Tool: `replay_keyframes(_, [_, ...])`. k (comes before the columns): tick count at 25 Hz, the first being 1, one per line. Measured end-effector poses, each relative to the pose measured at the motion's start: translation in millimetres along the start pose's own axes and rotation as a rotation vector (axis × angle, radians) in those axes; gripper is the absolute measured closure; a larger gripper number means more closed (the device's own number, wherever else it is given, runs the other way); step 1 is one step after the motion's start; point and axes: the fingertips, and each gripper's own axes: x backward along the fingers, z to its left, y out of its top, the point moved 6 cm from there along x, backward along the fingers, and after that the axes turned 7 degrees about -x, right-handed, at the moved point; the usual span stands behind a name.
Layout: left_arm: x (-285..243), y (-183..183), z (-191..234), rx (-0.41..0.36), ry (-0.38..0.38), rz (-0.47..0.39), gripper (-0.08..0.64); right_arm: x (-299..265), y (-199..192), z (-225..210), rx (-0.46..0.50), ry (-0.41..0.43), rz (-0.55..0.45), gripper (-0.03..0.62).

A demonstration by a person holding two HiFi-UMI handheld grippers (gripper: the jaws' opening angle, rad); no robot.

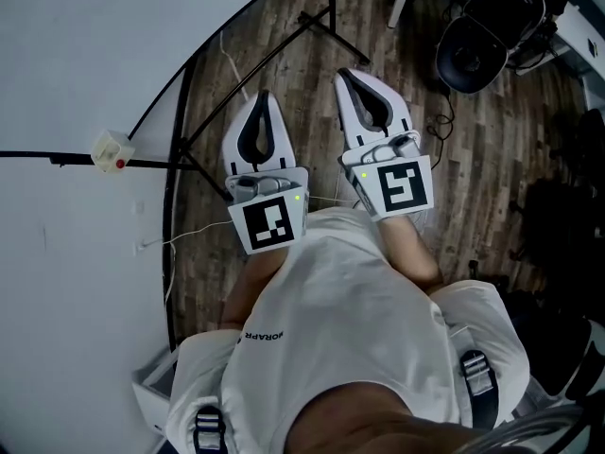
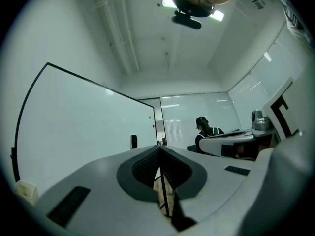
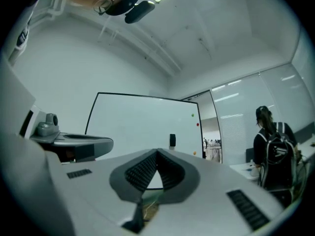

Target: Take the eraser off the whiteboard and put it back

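A small dark eraser (image 3: 172, 140) sticks upright on the whiteboard (image 3: 142, 127), far ahead of both grippers. It also shows as a dark block (image 2: 134, 141) in the left gripper view. My left gripper (image 1: 262, 96) and right gripper (image 1: 352, 72) are held side by side in front of my chest, pointing forward, the whiteboard (image 1: 76, 74) to their left. The left gripper's (image 2: 159, 147) ribbed pads meet at the tip with nothing between them. The right gripper's (image 3: 157, 151) pads are likewise together and empty.
A cream box with a red dot (image 1: 112, 149) sits by the board's dark rail. Black stand legs (image 1: 321, 22) and a white cable cross the wooden floor. A dark chair (image 1: 473, 50) stands at the back right. A person with a backpack (image 3: 273, 154) stands to the right.
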Motion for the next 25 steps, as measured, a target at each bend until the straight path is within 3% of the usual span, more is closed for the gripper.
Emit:
replay_keyframes(16, [-12.1, 14.7, -73.5, 0.007, 0.154, 0.013, 0.557, 32.5, 13.4, -70.5, -0.03, 0.141, 0.022, 0.58])
replay_keyframes(23, [-3.2, 38.9, -128.3, -0.035, 0.17, 0.022, 0.557, 80.3, 28.3, -109.1, -0.058, 0.167, -0.015, 0.58])
replay_keyframes(25, [-8.6, 37.9, -126.9, -0.036, 0.164, 0.02, 0.557, 76.8, 28.0, -110.1, -0.058, 0.166, -0.017, 0.58])
